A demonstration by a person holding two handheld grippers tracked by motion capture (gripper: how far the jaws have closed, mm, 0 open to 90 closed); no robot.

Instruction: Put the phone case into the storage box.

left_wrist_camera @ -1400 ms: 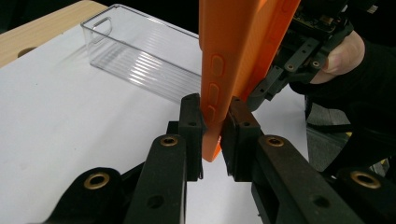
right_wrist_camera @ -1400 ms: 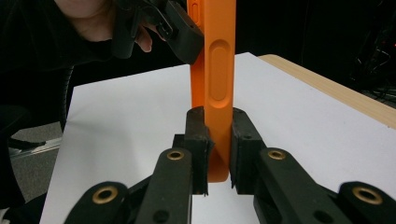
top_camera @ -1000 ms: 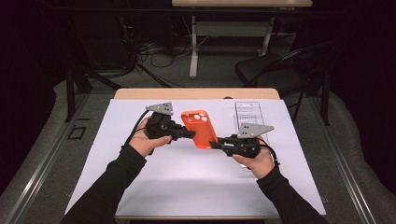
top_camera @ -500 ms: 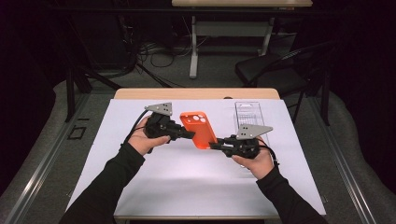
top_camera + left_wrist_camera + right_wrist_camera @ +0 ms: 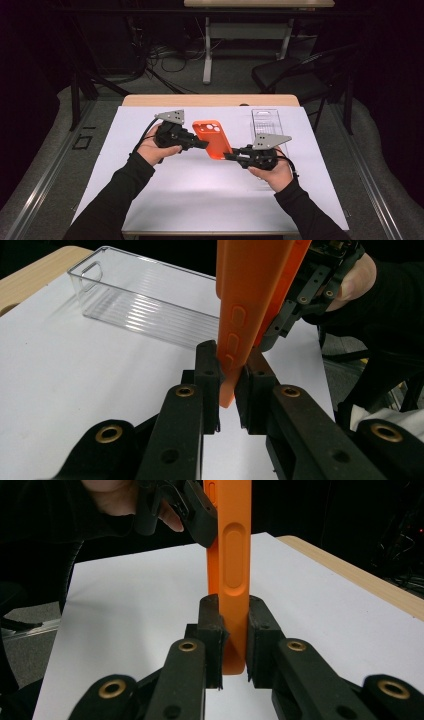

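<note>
Orange phone case (image 5: 214, 138) is held up off the white sheet (image 5: 200, 200) over mid-table, camera cutouts at its far end, gripped from both sides. Your left gripper (image 5: 204, 145) has its fingers (image 5: 206, 371) clamped on the case's left long edge near the side buttons, and your right gripper (image 5: 227, 156) has its fingers (image 5: 212, 620) clamped on the near right edge; both hands meet close together at the case. Clear plastic bin (image 5: 265, 121) sits on the sheet just beyond your right hand, near the far edge of the table (image 5: 210, 100).
</note>
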